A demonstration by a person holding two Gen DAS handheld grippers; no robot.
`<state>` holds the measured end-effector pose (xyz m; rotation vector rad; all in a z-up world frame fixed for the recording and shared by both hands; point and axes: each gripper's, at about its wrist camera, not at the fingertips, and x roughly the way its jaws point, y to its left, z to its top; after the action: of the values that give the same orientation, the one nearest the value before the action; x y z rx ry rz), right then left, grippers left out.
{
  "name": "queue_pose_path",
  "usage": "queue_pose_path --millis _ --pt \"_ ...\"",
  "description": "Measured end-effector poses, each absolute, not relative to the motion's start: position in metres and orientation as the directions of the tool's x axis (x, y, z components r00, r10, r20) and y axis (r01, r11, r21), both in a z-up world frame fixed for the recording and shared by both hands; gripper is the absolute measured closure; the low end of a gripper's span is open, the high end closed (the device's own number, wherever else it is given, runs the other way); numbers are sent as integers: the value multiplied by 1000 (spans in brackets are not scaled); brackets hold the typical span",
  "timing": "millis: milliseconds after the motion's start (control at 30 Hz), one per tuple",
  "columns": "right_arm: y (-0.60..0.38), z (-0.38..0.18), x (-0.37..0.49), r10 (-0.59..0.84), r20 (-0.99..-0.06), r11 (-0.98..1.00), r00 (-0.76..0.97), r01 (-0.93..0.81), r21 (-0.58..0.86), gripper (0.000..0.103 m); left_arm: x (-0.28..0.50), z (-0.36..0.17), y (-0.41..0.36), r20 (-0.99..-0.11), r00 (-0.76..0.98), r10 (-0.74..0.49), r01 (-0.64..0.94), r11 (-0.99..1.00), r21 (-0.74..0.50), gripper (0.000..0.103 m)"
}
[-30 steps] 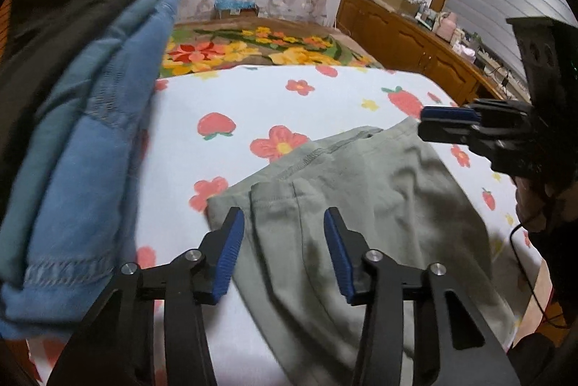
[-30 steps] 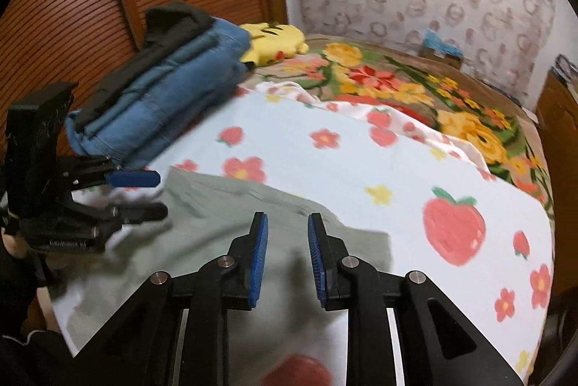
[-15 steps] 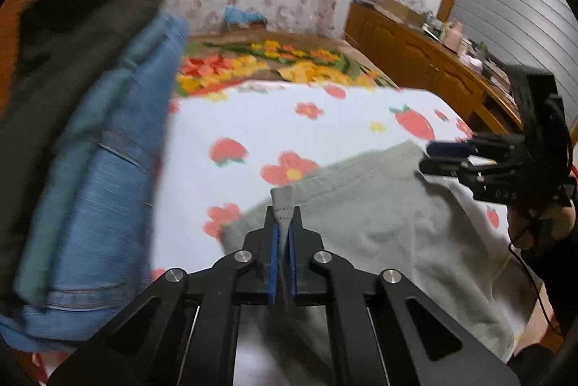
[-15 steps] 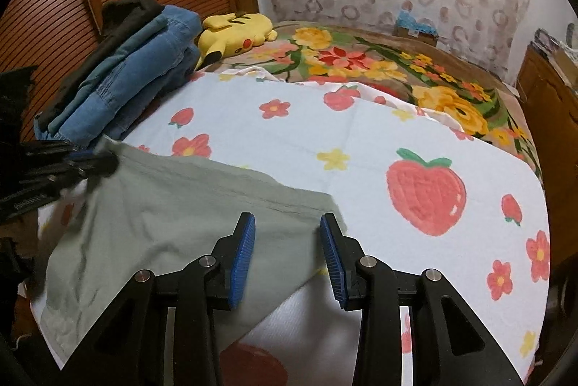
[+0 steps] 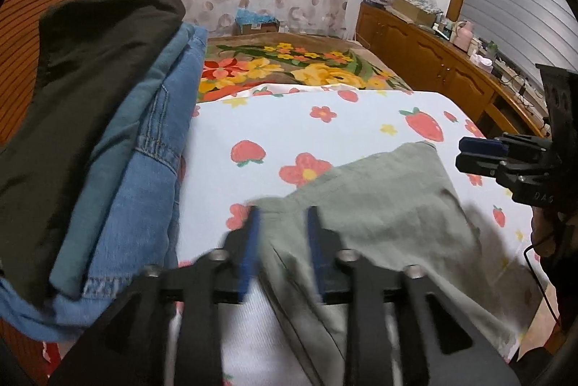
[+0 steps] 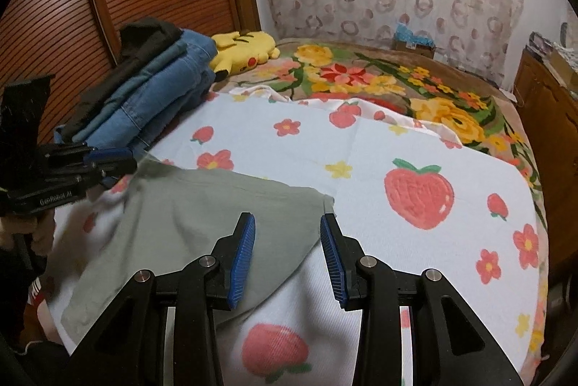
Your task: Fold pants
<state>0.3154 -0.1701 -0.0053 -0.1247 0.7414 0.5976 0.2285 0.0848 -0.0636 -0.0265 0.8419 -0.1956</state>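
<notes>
Green pants (image 5: 379, 205) lay flat on the strawberry sheet (image 6: 361, 147), left gripper (image 5: 281, 241) spread open over their corner, right gripper (image 6: 287, 252) gaped wide, gripping nothing.

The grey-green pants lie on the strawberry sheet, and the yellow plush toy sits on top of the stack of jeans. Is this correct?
Not quite. In the right wrist view the yellow plush toy lies beside the stack of jeans, on the floral blanket. The grey-green pants lie on the strawberry sheet.

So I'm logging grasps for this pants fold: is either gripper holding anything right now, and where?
Nothing is held. The left gripper and the right gripper are both open over the edge of the green pants.
</notes>
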Motion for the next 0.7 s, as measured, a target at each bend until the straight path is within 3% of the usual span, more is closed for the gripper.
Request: queue_pose_path --millis 33,100,167,700 --pt "-171 -4 311 468 -663 828 585 -552 97 64 225 -63 84 -735 652 -187 163 981 -105 55" --pt "-174 -1 301 471 -653 827 592 -554 95 64 217 -61 85 -727 656 -203 172 978 -118 46" --pt "-176 0 289 473 -644 827 601 -555 90 64 208 -61 83 -722 658 -212 181 976 -121 26" --pt "-204 -14 209 478 -610 835 632 -542 94 64 139 -59 57 -686 692 -223 214 972 -100 25"
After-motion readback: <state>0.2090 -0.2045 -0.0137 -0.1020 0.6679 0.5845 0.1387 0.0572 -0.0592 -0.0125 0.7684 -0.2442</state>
